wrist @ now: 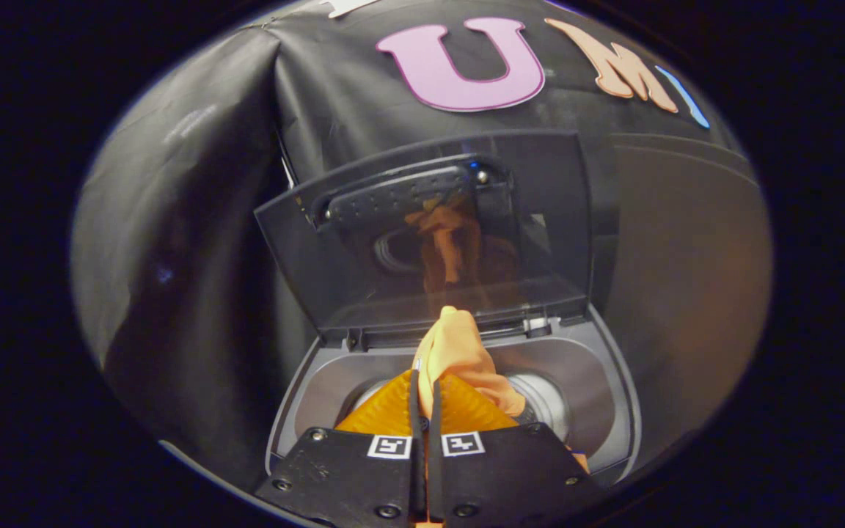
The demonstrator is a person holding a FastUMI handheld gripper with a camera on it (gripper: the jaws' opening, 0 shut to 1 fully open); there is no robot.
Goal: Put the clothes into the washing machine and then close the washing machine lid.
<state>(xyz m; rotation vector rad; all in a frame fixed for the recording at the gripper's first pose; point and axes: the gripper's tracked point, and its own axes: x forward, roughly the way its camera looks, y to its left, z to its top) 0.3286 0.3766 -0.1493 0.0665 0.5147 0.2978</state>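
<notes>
Black cloth drapes the booth behind a small top-loading washing machine [617, 411], its tinted lid [393, 249] standing raised and leaning back toward the cloth, leaving the drum opening clear for loading. The hand-held gripper [426, 392] hangs directly above that opening, its two fingers drawn almost together and pinching an orange garment [459, 352] between them. A bunched fold of the cloth rises just beyond the fingertips, in front of the lid's hinge line, while the rest falls to the right of the fingers toward the steel drum [543, 400]; how far the hanging end reaches into the drum is hard to tell, since the fingers cover much of it. A dim orange reflection of the garment shows in the lid's dark panel. The grip so near the top of the cloth looks chosen to let the garment dangle free and drop straight into the tub. The lid remains to be shut once the clothing is inside.
</notes>
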